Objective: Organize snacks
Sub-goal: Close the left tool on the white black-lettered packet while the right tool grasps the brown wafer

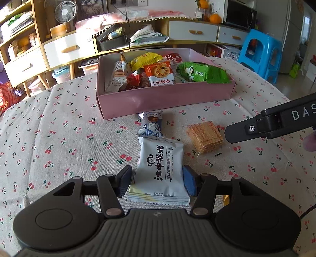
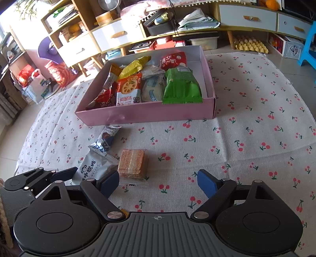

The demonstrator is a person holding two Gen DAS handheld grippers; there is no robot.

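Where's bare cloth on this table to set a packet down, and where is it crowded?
Bare tablecloth lies right of the wafer pack, in front of the pink box, under the open right gripper. More is left of the white packet, which sits between the left gripper pads. Crowded: box interior, full except its far right corner, and the strip holding the blue packet.

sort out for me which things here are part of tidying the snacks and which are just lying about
Part of the job:
- pale blue biscuit packet, between the left gripper's pads
- blue-and-white truffle packet
- clear-wrapped stack of orange wafers
- pink cardboard box of snacks
- open right gripper

Just lying about:
- cherry-print tablecloth
- blue plastic stool
- white desk fan
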